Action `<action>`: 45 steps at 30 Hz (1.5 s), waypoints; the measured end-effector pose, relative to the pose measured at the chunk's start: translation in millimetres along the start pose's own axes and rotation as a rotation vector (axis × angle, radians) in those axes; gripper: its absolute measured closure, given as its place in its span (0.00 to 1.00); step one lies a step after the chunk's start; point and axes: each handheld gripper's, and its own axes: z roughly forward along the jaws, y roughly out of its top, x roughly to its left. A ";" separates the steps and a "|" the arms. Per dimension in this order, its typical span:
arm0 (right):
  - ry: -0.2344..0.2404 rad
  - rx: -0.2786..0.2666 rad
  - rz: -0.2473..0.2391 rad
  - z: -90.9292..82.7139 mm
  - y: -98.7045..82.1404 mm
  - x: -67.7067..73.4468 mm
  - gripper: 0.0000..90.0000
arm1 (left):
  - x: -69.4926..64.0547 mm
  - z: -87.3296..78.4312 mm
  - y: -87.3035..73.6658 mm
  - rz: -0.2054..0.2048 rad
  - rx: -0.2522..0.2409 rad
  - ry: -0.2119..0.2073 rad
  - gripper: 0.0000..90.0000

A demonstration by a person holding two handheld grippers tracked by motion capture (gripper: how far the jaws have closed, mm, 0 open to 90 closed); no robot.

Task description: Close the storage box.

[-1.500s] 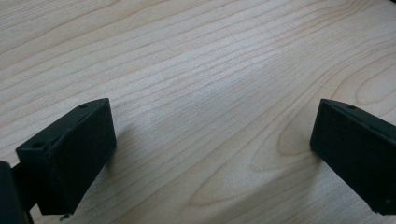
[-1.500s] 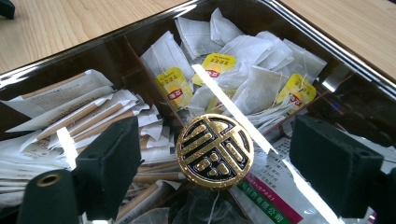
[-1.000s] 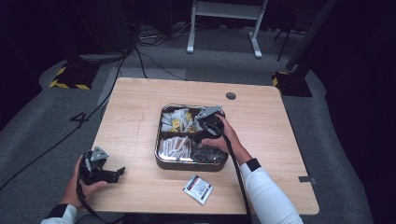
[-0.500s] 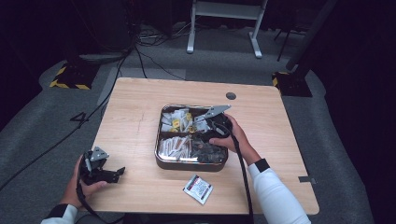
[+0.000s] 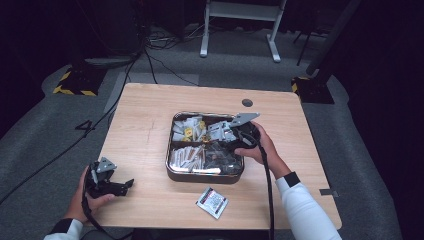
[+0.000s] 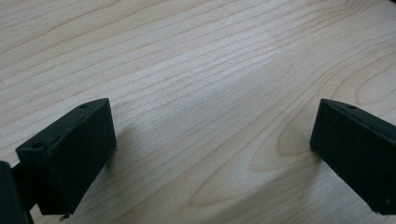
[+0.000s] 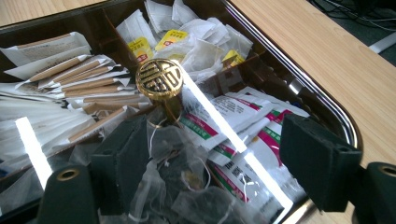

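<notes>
From above, you are holding your right gripper (image 5: 226, 132) over the shiny divided metal tray (image 5: 172, 172) of sachets mid-table, a stray red-and-white packet (image 5: 212, 202) lying just beside its near rim. Your left gripper (image 6: 210, 154) is resting with jaws wide apart on bare woodgrain. The right gripper's view is showing its jaws spread over crinkly mesh tea bags (image 7: 187, 186) beside the gold knob (image 7: 159, 79); closing here risks snagging strings and dragging several out.

Bright table, dark surround, tray glare

text: none legible | gold knob (image 7: 159, 79): ornamental emblem; sachet print blurred
</notes>
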 end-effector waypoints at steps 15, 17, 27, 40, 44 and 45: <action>-0.056 0.016 -0.015 -27.5 -17.5 -9.0 0.27 | 0.1 -0.8 -0.9 0.004 -0.001 -0.003 0.01; -0.063 0.022 -0.019 -31.0 -20.7 -10.5 0.27 | 0.2 -0.8 -0.9 0.005 -0.001 -0.002 0.01; -0.096 0.047 -0.028 -45.0 -35.0 -13.7 0.27 | -0.2 -0.5 -0.7 0.001 -0.001 0.000 0.00; -0.126 0.072 -0.032 -57.8 -54.6 -15.3 0.26 | 1.0 0.1 0.2 0.007 0.002 -0.011 0.00; -0.139 0.075 -0.034 -63.0 -62.1 -14.8 0.26 | 1.1 0.2 0.3 0.008 0.001 -0.010 0.00; -0.147 0.078 -0.035 -64.3 -64.0 -14.4 0.26 | 0.8 0.3 0.2 0.006 0.000 -0.007 0.00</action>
